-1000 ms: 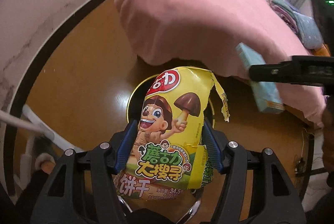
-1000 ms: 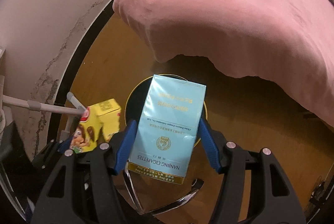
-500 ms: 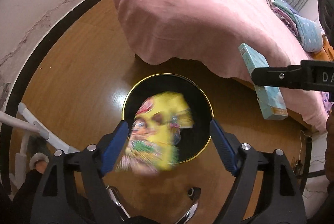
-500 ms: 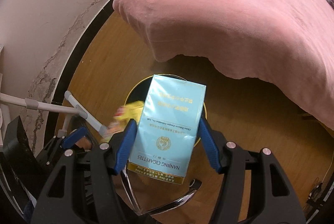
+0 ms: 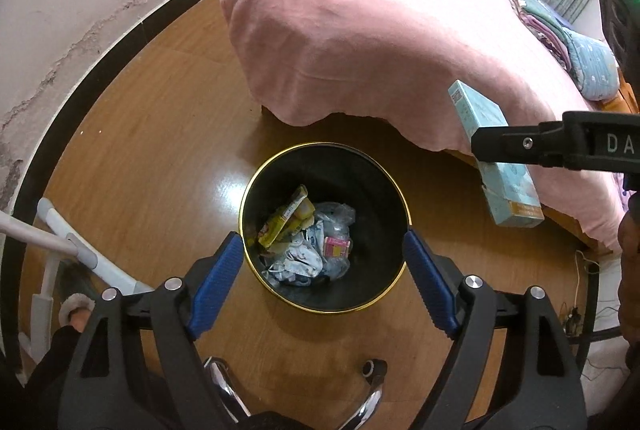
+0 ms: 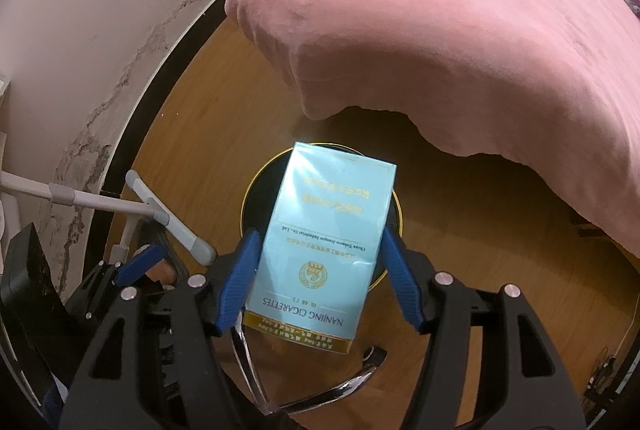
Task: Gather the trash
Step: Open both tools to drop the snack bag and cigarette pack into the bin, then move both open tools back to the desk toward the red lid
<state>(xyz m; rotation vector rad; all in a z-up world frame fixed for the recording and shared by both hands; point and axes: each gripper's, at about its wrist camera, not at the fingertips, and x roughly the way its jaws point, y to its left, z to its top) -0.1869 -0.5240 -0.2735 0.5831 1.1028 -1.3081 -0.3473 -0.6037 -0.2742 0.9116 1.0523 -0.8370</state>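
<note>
- Below, the left gripper (image 5: 323, 258) stands spread and empty over the round black gold-rimmed bin (image 5: 396, 189), where the yellow snack bag (image 5: 286, 220) lies.
- Right gripper (image 6: 316, 274): jaws opening, pale blue cigarette box (image 6: 326, 242) between them.

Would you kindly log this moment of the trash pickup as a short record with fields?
Left gripper: open and empty, above the bin
Right gripper: jaws opening, light blue cigarette box between them, a gap showing at each pad
Bin: black with a gold rim, on the wooden floor beside the bed
Bin contents: yellow snack bag, crumpled wrappers, a small pink packet
Bed cover: pink, hanging over the bed's edge
Step pending: cigarette box not yet in the bin
</note>
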